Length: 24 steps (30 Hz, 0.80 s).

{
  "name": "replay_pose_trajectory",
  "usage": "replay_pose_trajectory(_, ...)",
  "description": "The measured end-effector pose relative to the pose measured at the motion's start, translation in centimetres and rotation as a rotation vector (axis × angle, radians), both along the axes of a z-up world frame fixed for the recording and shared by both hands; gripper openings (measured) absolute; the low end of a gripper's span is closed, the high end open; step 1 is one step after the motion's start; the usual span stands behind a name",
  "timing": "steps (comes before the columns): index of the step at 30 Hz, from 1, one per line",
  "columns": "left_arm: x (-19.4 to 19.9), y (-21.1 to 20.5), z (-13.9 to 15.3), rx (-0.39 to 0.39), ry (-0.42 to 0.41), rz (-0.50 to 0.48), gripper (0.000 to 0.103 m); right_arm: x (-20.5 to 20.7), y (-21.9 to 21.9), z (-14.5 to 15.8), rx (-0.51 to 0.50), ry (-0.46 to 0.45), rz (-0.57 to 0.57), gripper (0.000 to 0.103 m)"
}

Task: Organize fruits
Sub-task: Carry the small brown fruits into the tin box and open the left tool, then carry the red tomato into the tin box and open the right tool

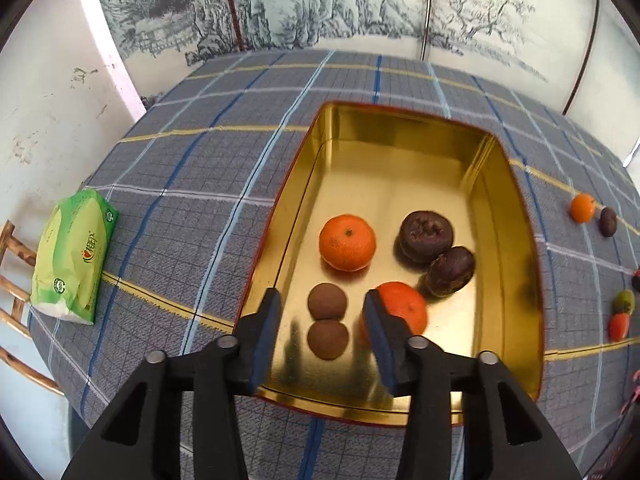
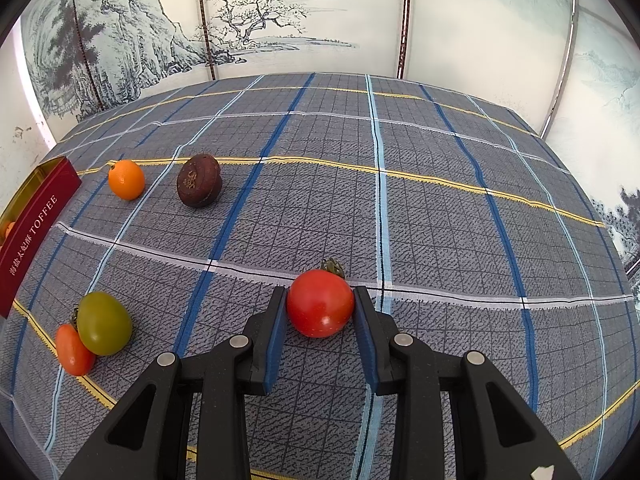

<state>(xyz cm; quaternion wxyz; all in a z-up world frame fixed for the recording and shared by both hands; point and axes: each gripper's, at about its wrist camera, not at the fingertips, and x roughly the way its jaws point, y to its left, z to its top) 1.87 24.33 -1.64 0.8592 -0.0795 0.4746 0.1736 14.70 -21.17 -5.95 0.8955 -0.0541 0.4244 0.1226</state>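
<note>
In the left wrist view my left gripper [image 1: 324,304] is open above the near end of a gold tin [image 1: 404,128]. The tin holds two oranges [image 1: 347,242] [image 1: 404,308], two dark wrinkled fruits [image 1: 426,234] [image 1: 450,270] and two small brown round fruits [image 1: 327,301] [image 1: 328,338]. In the right wrist view my right gripper [image 2: 320,304] is shut on a red tomato [image 2: 320,308] just above the checked cloth. An orange [image 2: 126,179], a dark wrinkled fruit [image 2: 199,185], a green tomato [image 2: 104,323] and a small red tomato [image 2: 73,350] lie on the cloth to the left.
The tin's red side [image 2: 34,224] reads TOFFEE at the left edge of the right wrist view. A green tissue pack [image 1: 74,256] lies at the table's left edge. A painted screen [image 2: 280,20] stands behind the table. A wooden chair [image 1: 12,280] is at far left.
</note>
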Motion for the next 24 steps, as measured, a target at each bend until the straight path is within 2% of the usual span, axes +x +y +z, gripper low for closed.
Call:
replay_pose_trajectory(2,-0.3,-0.3,0.2,0.001,-0.016,-0.002,0.057,0.0,-0.1,0.0,0.000,0.000,0.000,0.031)
replay_pose_trajectory(7,-0.8,-1.2,0.6,0.014,-0.030,-0.012,0.058,0.0,0.0,0.1,0.000,0.000,-0.001,0.030)
replay_pose_trajectory(11,-0.9,-1.6,0.5,-0.025,-0.029,-0.022,0.067,0.0,-0.1,0.0,-0.004,-0.001,-0.001,0.030)
replay_pose_trajectory(14,-1.1,-1.9,0.4,-0.040,-0.030,-0.031,0.069,0.1,0.0,0.0,-0.014,-0.004,-0.004,0.029)
replay_pose_trajectory(24,-1.9,-2.1,1.0,-0.002,-0.053,-0.014,0.079,0.0,0.1,0.1,-0.019,-0.006,-0.028,0.029)
